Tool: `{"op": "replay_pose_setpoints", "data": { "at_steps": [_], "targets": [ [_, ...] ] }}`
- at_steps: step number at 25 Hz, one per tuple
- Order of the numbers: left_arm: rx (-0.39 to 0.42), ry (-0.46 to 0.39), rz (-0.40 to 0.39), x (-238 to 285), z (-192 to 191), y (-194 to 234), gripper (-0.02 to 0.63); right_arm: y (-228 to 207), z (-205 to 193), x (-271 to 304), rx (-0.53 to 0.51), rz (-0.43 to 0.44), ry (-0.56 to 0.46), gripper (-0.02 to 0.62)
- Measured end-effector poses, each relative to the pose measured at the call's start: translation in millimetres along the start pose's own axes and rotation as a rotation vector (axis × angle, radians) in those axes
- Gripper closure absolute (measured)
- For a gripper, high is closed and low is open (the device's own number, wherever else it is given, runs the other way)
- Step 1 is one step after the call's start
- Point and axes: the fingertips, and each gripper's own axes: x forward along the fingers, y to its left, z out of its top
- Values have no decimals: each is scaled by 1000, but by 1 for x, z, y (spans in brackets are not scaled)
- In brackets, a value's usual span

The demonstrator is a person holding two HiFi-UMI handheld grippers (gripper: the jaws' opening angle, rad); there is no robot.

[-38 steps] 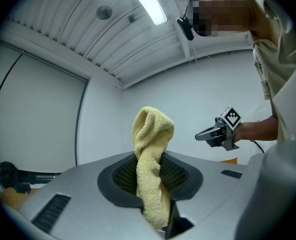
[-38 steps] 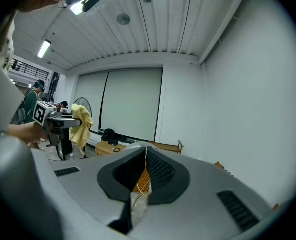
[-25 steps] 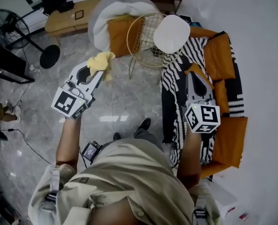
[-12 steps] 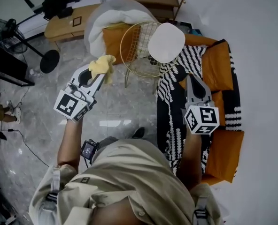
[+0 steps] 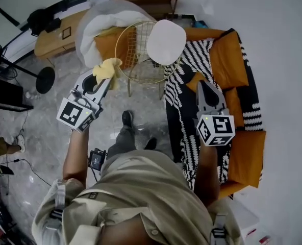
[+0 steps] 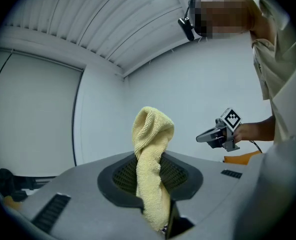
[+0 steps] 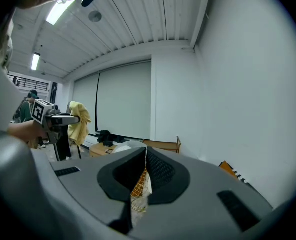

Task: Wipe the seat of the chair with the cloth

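Though the cloth (image 5: 106,69) is in hand, the seat (image 5: 166,41) appears unwiped.
Left gripper (image 5: 102,81) clamps cloth; right gripper (image 5: 204,87) closed, empty; whole wipe outstanding.

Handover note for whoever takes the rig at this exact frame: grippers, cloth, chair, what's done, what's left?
Left gripper: shut on the yellow cloth, held in the air short of the chair.
Right gripper: shut, empty, above the striped blanket.
Seat: white, nothing on it, not touched by the cloth.
Done: cloth is in hand.
Left: bring the cloth onto the seat and wipe it.
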Motion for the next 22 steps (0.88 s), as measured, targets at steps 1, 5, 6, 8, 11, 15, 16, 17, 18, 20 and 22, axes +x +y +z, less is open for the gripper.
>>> {"op": "replay_pose_setpoints", "data": {
  "at_steps": [1, 5, 6, 8, 11, 15, 16, 17, 18, 20, 22],
  "targets": [
    [-4, 7, -16, 9, -4, 4, 508, -3, -1, 3, 1, -12, 6, 571],
    [-10, -25, -89, 53, -8, 22, 508, -20, -3, 18, 0, -84, 25, 571],
    [-10, -42, -108, 65, -7, 28, 508, -24, -3, 22, 2, -105, 28, 571],
    [-9, -69, -138, 86, -4, 41, 508, -30, 0, 34, 5, -138, 30, 571],
    [-12, -95, -178, 117, 1, 65, 508, -39, 8, 53, 5, -181, 33, 571],
    [-16, -98, -224, 149, -1, 99, 508, -45, 19, 84, 15, -232, 33, 571],
    [-18, -96, -235, 156, -3, 107, 508, -45, 21, 91, 16, -241, 33, 571],
    [-21, -94, -245, 163, -5, 114, 508, -45, 22, 98, 18, -249, 35, 571],
    [-23, -93, -255, 169, -7, 120, 508, -45, 22, 104, 20, -257, 37, 571],
    [-27, -93, -277, 180, -11, 131, 508, -45, 21, 115, 25, -276, 45, 571],
    [-32, -96, -298, 191, -14, 141, 508, -45, 22, 125, 26, -296, 53, 571]
  ]
}}
